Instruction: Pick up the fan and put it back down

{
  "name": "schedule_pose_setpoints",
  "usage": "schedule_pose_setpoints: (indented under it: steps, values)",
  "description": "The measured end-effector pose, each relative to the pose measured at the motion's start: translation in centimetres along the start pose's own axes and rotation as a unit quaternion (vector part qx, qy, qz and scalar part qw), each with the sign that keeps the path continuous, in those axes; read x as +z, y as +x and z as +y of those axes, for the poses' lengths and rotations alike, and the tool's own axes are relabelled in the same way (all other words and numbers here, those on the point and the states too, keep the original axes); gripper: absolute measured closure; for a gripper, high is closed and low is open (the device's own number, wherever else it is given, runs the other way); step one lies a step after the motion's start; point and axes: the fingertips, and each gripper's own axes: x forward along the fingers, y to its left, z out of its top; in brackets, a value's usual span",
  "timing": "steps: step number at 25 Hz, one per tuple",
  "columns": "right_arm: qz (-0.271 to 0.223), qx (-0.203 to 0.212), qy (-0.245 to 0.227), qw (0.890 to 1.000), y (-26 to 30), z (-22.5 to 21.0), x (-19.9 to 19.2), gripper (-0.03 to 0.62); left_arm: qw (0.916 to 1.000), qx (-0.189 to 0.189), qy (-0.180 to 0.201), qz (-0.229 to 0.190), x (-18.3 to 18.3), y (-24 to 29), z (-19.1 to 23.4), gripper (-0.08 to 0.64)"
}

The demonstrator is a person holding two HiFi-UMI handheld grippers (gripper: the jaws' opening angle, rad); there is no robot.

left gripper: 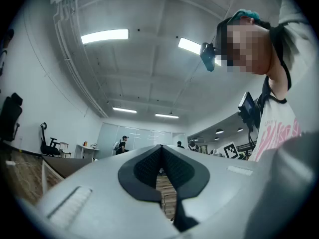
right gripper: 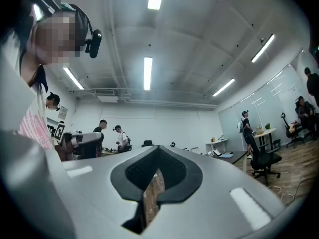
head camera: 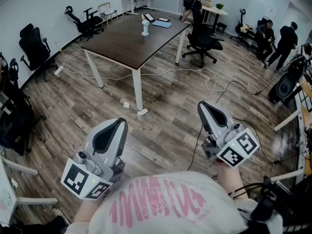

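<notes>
The left gripper [head camera: 116,126] and the right gripper [head camera: 205,108], two in all, are held up over the wood floor [head camera: 165,126]. One white fan [head camera: 145,26] stands on the one dark table [head camera: 122,45], well apart from both. In the left gripper view, the jaws are pressed together on nothing. In the right gripper view, the jaws are pressed together too, with nothing in them.

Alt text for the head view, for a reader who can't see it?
The left gripper and right gripper, jaws shut and empty, are held low, aimed across wood floor at a dark table; a small white fan stands near its far end.
</notes>
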Motion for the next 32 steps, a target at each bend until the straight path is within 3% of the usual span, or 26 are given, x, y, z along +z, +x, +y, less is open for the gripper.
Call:
schedule_pose_setpoints:
  steps: [8, 21, 27, 32]
  values:
    - [0.016, 0.001, -0.013, 1.000, 1.4, 0.6, -1.0, 0.586, 1.0000, 0.001, -0.007, 0.003, -0.5, -0.4, 1.3, 0.541]
    - [-0.006, -0.023, 0.010, 1.000, 4.5, 1.0, -1.9, 0.586, 0.9998, -0.017, -0.008, 0.006, -0.5, -1.2, 4.9, 0.540]
    - [0.031, -0.037, 0.008, 0.999, 6.1, 1.2, -4.5, 0.586, 0.9997, -0.019, -0.015, 0.009, -1.8, -1.6, 7.1, 0.541]
    - [0.032, -0.040, 0.035, 0.998, 8.4, 0.2, -4.7, 0.586, 0.9986, -0.035, -0.031, 0.024, -3.1, -0.8, 8.3, 0.541]
